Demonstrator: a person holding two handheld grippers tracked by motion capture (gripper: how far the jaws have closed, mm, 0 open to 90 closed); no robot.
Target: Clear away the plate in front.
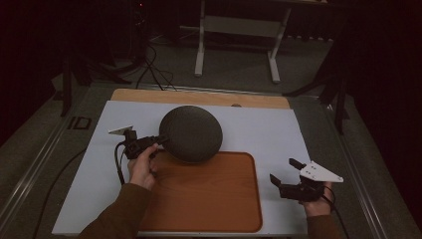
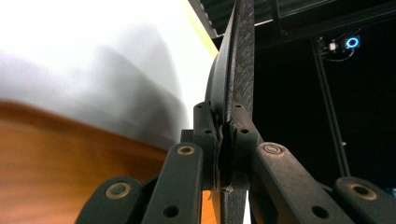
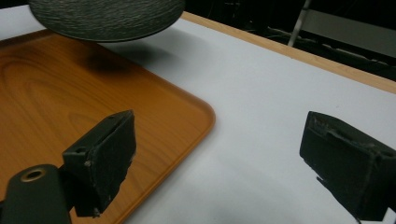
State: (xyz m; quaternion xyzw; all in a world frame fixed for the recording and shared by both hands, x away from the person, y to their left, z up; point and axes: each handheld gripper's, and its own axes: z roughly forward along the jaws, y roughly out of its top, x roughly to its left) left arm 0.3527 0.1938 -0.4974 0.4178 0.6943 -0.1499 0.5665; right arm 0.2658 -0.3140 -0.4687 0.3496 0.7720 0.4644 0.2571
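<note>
Nearest the person, the right gripper (image 1: 284,175) rests at the table's (image 1: 278,129) near right corner, just off the right edge of the tray (image 1: 209,199). Its jaws stand wide apart with nothing between them; in the right gripper view bare white table shows in the gap. It looks parked there, out of the way and ready to help if needed.

The tray lies along the near edge, wood-coloured and bare, which makes it the likely landing place for what the other hand carries.

Farther in, the left gripper (image 1: 160,141) is clamped on the rim of the plate (image 1: 191,133), a dark round one. The left gripper view shows the pads (image 2: 205,126) pinching the plate's edge (image 2: 238,70) from both sides, a grip on the rim because that is the only thin part a jaw can take. The plate hangs over the tray's far left corner and the white table beyond; its shadow below suggests it is lifted clear, though the dim light leaves that uncertain.
</note>
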